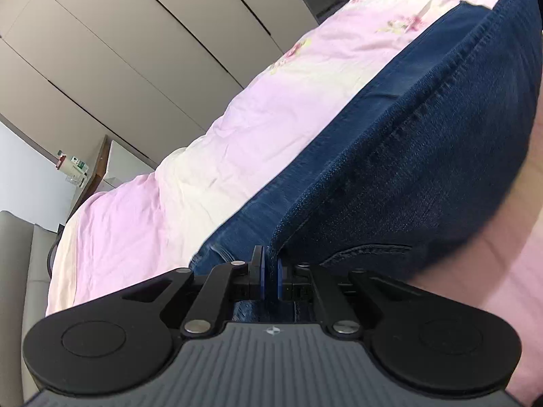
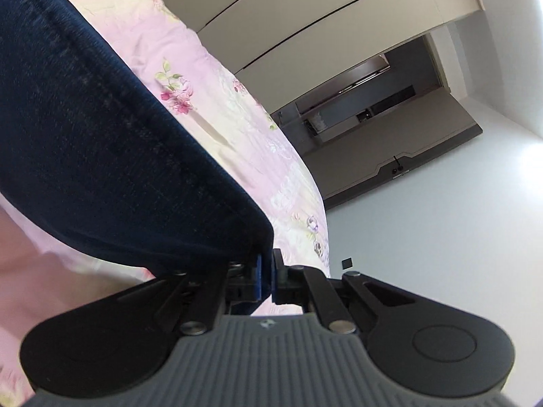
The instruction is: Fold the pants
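Above a pink floral bedspread (image 1: pixel 142 237), left gripper (image 1: pixel 270 271) and right gripper (image 2: pixel 265 276) each pinch a jeans (image 1: pixel 424 176) corner; judged best carried level, taut.

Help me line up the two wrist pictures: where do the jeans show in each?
Left wrist: jeans fill the centre and right, running up to the top right corner, a corner pinched in the left gripper.
Right wrist: jeans fill the upper left, a corner pinched in the right gripper.
Shared landmark: the pink floral bedspread under the jeans.
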Demonstrator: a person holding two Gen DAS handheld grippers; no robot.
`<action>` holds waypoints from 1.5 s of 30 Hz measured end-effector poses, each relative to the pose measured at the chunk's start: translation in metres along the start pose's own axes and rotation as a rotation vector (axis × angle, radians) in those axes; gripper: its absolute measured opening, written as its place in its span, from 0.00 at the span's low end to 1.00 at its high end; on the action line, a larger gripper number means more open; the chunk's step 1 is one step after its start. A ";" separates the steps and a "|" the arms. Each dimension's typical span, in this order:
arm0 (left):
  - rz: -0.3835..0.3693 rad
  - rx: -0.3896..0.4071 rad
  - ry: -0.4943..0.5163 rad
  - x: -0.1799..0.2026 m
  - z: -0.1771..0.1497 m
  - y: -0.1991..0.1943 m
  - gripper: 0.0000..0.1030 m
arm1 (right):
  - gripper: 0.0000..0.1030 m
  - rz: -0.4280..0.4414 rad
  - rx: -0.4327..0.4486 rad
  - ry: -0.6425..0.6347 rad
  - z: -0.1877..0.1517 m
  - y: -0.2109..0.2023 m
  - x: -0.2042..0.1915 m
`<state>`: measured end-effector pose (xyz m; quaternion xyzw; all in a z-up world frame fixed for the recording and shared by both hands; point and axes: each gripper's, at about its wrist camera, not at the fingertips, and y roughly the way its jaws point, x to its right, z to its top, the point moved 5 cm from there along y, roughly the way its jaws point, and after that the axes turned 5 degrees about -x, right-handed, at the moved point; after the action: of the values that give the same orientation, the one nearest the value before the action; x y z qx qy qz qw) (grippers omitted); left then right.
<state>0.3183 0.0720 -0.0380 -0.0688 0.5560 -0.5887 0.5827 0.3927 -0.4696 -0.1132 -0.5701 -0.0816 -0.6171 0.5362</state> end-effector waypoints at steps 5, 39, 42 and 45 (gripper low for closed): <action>0.012 -0.054 0.015 -0.014 0.038 0.075 0.07 | 0.00 0.012 -0.051 -0.045 0.060 0.064 -0.011; -0.093 -0.150 -0.094 -0.026 0.046 0.227 0.19 | 0.16 -0.069 -0.159 -0.211 0.160 0.199 -0.119; -0.104 -0.132 -0.108 -0.032 0.049 0.216 0.29 | 0.77 -0.075 -0.116 -0.204 0.167 0.189 -0.108; -0.084 -0.065 -0.153 -0.046 0.051 0.192 0.90 | 0.77 -0.105 -0.076 -0.229 0.169 0.164 -0.110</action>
<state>0.4868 0.1344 -0.1341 -0.1556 0.5256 -0.5871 0.5958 0.5953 -0.3542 -0.2273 -0.6515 -0.1485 -0.5779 0.4685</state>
